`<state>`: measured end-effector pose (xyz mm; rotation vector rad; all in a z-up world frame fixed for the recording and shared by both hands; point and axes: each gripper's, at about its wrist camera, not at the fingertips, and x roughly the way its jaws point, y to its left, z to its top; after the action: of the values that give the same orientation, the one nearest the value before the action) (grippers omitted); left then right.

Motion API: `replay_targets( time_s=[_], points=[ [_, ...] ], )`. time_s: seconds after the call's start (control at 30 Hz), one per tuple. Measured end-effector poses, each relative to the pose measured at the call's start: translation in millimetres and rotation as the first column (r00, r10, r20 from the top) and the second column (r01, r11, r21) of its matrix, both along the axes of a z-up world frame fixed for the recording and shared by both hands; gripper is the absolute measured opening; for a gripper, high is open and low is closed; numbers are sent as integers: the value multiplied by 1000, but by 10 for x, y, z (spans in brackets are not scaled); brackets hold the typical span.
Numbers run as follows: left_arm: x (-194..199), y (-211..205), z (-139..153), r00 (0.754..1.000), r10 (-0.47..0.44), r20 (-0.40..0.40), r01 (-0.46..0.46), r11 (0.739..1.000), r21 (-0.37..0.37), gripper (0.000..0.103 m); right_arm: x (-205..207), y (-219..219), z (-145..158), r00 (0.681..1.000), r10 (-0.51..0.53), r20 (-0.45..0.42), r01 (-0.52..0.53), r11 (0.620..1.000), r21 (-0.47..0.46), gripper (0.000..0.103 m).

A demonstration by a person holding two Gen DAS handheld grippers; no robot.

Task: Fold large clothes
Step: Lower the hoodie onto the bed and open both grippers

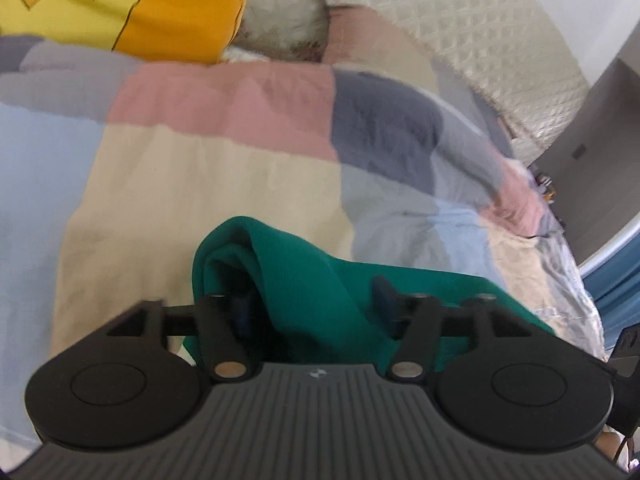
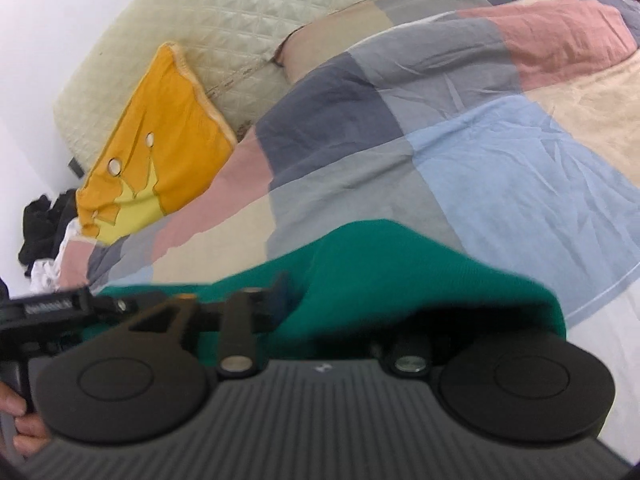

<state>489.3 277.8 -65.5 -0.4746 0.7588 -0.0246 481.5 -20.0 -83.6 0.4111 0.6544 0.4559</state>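
Left wrist view: the left gripper (image 1: 314, 300) points down at a bed, its jaws spread with a bunched fold of green garment (image 1: 320, 280) lying between them; the left finger is half buried in the cloth and the right finger (image 1: 386, 298) shows dark blue against it, and the pads do not look pressed on the fabric, though blur makes this hard to judge. The garment lies on a patchwork quilt (image 1: 240, 160) of pink, cream, grey, navy and pale blue squares. Beyond it a yellow-orange cushion (image 1: 160, 8) leans at the head of the bed, beside something white and fluffy (image 1: 280, 16), against a quilted cream headboard (image 1: 460, 28). In the right wrist view the right gripper (image 2: 344, 300) also stands with jaws apart; the green cloth humps up over its right side and hides that finger, so whether anything is pinched I cannot tell, but the left finger (image 2: 280, 292) stands clear of the hump. The other gripper's black body comes in at the left edge, with a hand (image 2: 20, 420) below it. A dark heap of clothes (image 2: 44, 224) lies past the cushion.
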Motion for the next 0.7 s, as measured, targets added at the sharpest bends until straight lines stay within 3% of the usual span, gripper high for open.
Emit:
replay_targets(
  time_s=[0.03,0.1,0.5,0.7],
  points=[
    [-67,-19,75,1000,-5,10,5,1000,21,73,-71,27,58,1000,14,10,-14,1000,-18,73],
    [-210,-33,204,1000,-9,29,8,999,54,74,-232,84,176,998,34,43,-31,998,-50,80],
    [-1807,-376,954,992,-18,123,-7,981,194,74,-1908,-25,746,988,40,150,-21,992,-125,80],
    [-2685,-698,1199,989,-34,147,6,983,186,74,-2694,-158,938,982,44,185,-12,985,-170,80]
  ],
)
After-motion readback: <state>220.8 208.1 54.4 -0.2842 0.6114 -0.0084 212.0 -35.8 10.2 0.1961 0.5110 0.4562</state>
